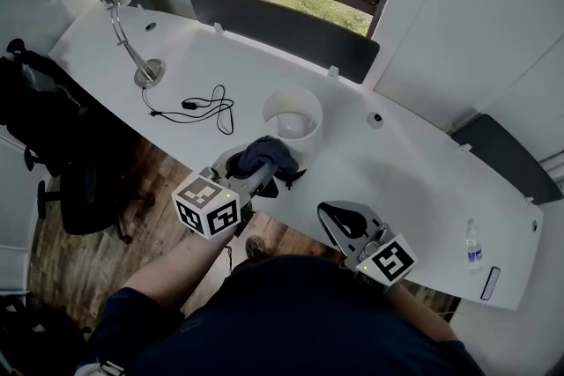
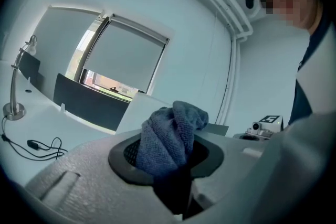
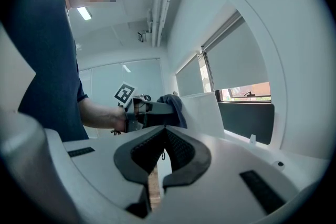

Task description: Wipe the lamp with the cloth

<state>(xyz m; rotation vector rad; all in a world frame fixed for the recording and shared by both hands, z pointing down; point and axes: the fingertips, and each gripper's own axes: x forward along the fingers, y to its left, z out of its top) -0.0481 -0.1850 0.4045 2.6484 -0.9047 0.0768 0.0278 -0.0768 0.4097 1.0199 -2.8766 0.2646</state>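
Observation:
A dark blue cloth (image 1: 266, 157) is bunched between the jaws of my left gripper (image 1: 262, 178), which is shut on it near the desk's front edge. In the left gripper view the cloth (image 2: 172, 134) sticks up out of the jaws. The silver desk lamp (image 1: 132, 47) stands on its round base at the far left of the desk, well away from both grippers; it also shows as a thin lamp (image 2: 17, 78) at the left of the left gripper view. My right gripper (image 1: 340, 215) hovers at the front edge to the right, shut and holding nothing (image 3: 164, 135).
A white round bin (image 1: 293, 114) stands just behind the cloth. A black cable (image 1: 199, 106) lies between lamp and bin. A small bottle (image 1: 473, 246) and a flat white device (image 1: 490, 282) lie at the far right. A black chair (image 1: 53, 128) stands left of the desk.

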